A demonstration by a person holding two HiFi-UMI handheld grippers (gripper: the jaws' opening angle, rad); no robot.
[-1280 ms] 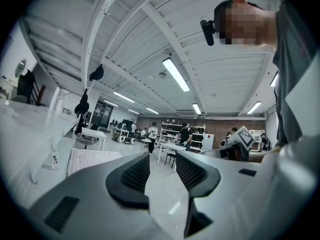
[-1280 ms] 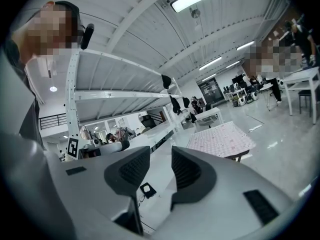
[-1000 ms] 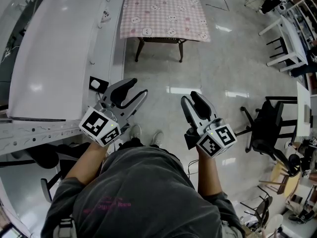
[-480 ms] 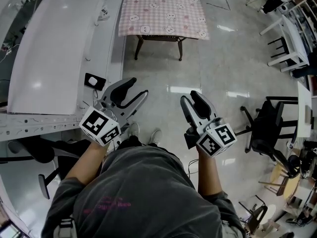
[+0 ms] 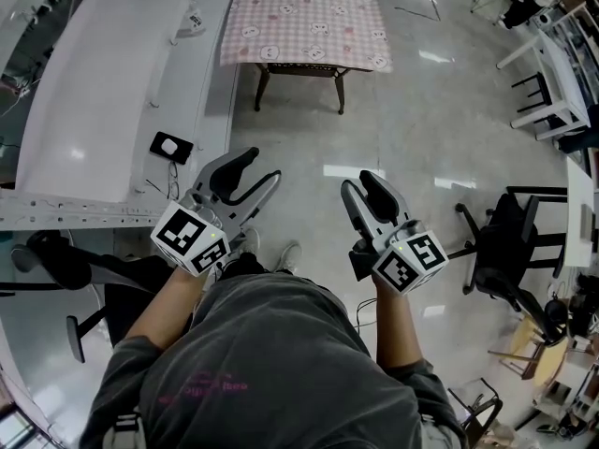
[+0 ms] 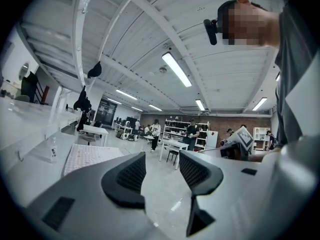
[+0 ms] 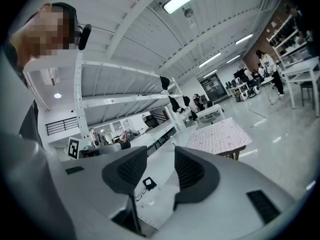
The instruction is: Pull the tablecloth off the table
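Gaping (both empty), left hand-held gripper and right hand-held gripper hover far from the tablecloth.

Lighting: bright, even, from ceiling strip lights | Glare: white lamp reflections on the glossy floor | Shadows: faint, soft-edged | Distortion: strong fisheye bending, dark round vignette in both gripper views | Focus: head view sharp out to the tablecloth; far background in gripper views small, slightly soft

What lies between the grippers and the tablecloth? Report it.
Only bare glossy floor, shown in the head view. The left gripper and right gripper are open, well short of the tablecloth.
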